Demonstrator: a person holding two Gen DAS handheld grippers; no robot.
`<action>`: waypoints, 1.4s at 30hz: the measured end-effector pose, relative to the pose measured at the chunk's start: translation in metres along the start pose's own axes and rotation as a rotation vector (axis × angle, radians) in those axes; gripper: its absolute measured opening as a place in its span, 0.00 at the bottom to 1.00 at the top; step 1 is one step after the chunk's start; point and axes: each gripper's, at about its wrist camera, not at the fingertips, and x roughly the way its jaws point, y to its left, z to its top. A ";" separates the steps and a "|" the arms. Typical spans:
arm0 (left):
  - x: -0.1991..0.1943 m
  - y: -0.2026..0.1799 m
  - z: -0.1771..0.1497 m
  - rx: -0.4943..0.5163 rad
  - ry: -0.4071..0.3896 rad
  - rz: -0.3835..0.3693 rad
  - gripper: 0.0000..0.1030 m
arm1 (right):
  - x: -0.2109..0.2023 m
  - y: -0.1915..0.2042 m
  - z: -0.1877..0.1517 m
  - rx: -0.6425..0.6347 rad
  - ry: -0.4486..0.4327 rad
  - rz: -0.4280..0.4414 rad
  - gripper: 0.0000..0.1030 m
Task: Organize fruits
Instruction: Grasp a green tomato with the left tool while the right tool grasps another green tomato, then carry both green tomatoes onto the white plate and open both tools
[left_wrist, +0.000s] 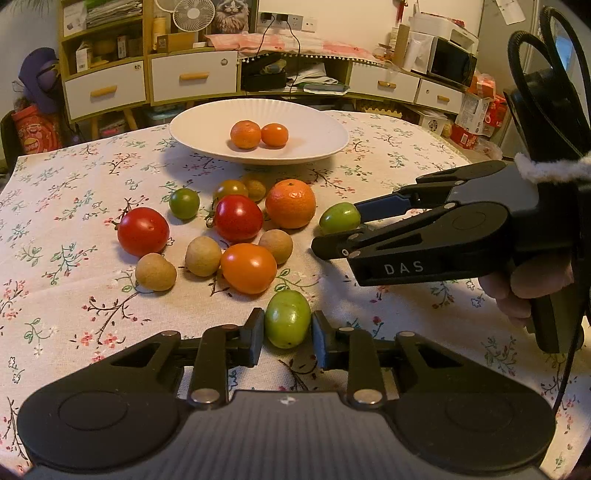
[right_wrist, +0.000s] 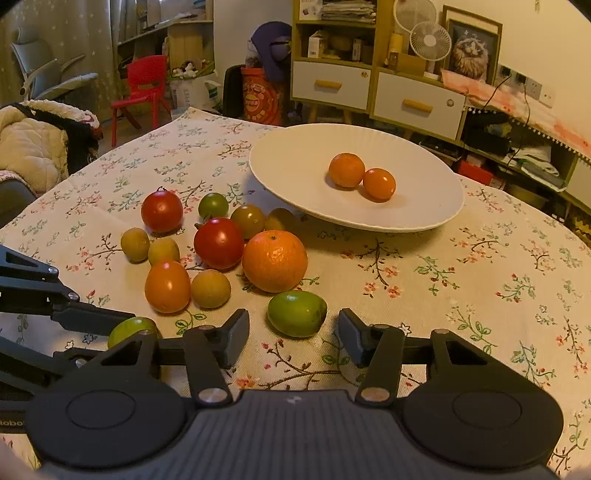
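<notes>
In the left wrist view my left gripper (left_wrist: 288, 338) is shut on a green fruit (left_wrist: 287, 319) that rests on the floral tablecloth, a pad against each side. My right gripper (right_wrist: 293, 338) stands open around a second green fruit (right_wrist: 297, 314), with a gap on both sides. The left view shows it side-on, right gripper (left_wrist: 338, 229) flanking that fruit (left_wrist: 339, 218). Loose on the cloth lie a big orange (left_wrist: 290, 203), two red tomatoes (left_wrist: 238, 218), an orange tomato (left_wrist: 248, 267) and several small brown and green fruits. The white plate (left_wrist: 192, 129) beyond holds two mandarins (left_wrist: 245, 134).
The plate (right_wrist: 280, 173) stands at the far middle of the round table. The fruit pile lies left of my right gripper. Bare cloth (right_wrist: 480, 277) stretches to the right. Cabinets (left_wrist: 194, 75), shelves and a red chair (right_wrist: 142, 88) stand beyond the table's edge.
</notes>
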 end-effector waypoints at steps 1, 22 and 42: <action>0.000 0.000 0.000 0.001 0.000 0.000 0.15 | 0.000 0.000 0.000 0.000 -0.001 -0.001 0.45; -0.007 0.001 0.015 -0.008 -0.049 0.001 0.15 | -0.009 -0.001 0.008 0.011 -0.023 0.018 0.30; -0.003 0.000 0.054 -0.005 -0.118 0.027 0.15 | -0.029 -0.018 0.024 0.067 -0.093 -0.006 0.30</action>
